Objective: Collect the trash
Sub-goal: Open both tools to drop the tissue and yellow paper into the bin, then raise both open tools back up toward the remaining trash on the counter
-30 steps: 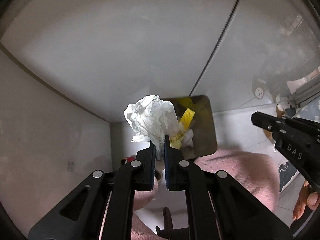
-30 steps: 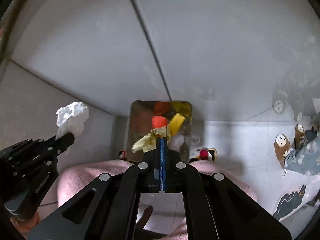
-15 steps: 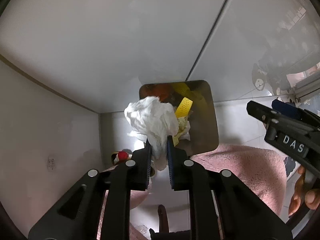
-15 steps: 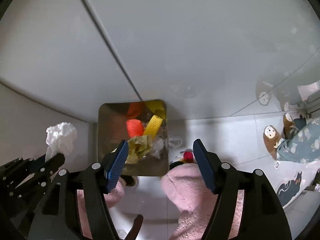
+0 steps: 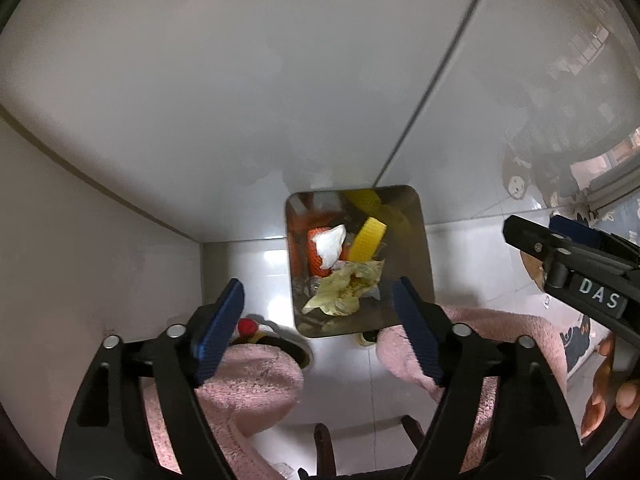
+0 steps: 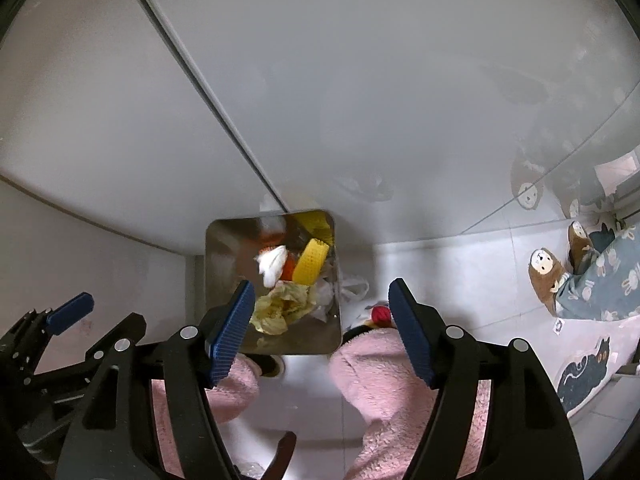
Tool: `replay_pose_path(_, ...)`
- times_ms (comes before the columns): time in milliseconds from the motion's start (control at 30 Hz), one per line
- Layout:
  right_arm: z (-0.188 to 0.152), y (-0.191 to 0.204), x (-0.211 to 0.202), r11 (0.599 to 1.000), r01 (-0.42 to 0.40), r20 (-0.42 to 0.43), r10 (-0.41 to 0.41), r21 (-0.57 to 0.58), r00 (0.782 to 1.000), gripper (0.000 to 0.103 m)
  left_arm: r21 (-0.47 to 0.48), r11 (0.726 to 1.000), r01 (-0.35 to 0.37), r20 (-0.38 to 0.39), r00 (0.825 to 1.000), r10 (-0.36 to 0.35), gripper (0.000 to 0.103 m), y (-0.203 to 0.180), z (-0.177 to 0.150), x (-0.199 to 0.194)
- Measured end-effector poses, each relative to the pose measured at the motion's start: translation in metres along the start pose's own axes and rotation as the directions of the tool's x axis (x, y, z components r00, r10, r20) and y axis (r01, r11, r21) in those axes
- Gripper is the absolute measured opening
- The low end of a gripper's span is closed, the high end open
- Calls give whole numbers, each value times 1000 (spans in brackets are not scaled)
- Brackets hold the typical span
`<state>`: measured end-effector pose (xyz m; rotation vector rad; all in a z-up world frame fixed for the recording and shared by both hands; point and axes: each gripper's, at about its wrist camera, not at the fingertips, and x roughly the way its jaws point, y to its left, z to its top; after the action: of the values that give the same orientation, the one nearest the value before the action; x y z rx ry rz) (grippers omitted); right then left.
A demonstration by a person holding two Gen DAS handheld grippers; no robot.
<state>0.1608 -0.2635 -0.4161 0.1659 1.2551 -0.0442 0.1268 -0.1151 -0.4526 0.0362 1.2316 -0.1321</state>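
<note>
Trash bin (image 5: 420, 240) sits straight below both tongs, left (image 5: 320, 332) and right (image 6: 320, 320), each released, empty.

Right gripper (image 6: 320, 312) is held above a square metal bin (image 6: 216, 276) on a white tiled floor (image 6: 460, 280), jaws spread wide with nothing between them. Bin contents: a white crumpled tissue (image 6: 272, 265) on top, a yellow mesh sleeve (image 6: 309, 266), an orange piece (image 6: 289, 274) and a yellowish wrapper (image 6: 282, 306). The left gripper (image 6: 68, 316) shows at the lower left edge. Pink fleece trouser legs (image 6: 380, 364) stand beside the bin.
</note>
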Motion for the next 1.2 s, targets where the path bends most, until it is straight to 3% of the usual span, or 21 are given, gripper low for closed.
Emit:
replay_pose_path(67,3,2,-10,1000,-7,19,7,-4,1000,84,-9,1000,-10,18,1000,10,83,5,3,-9)
replay_pose_path(233,14,11,-45,999,-6,88,10,-46,996,95,1,998,-56,99,993,56,91,11,15,-50)
replay_pose_path(500,32,25,-114,994,-38,155,54,-105,986,96,27,993,-112,168,980,106,94,15,37,-116)
replay_pose_path(800,73,45,-204,976,-125,221,163,-176,961,96,7,993,-116,234,966,112,94,29,64,-195)
replay_pose_path(1033,134,64,-250,961,-155,282,218,-230,934,96,14,990,-139,311,942,127,93,37,114,-249)
replay_pose_path(1200,197,63,-245,974,-132,295,183,-186,938,94,5,992,-123,309,944,115,88,39,166,-254)
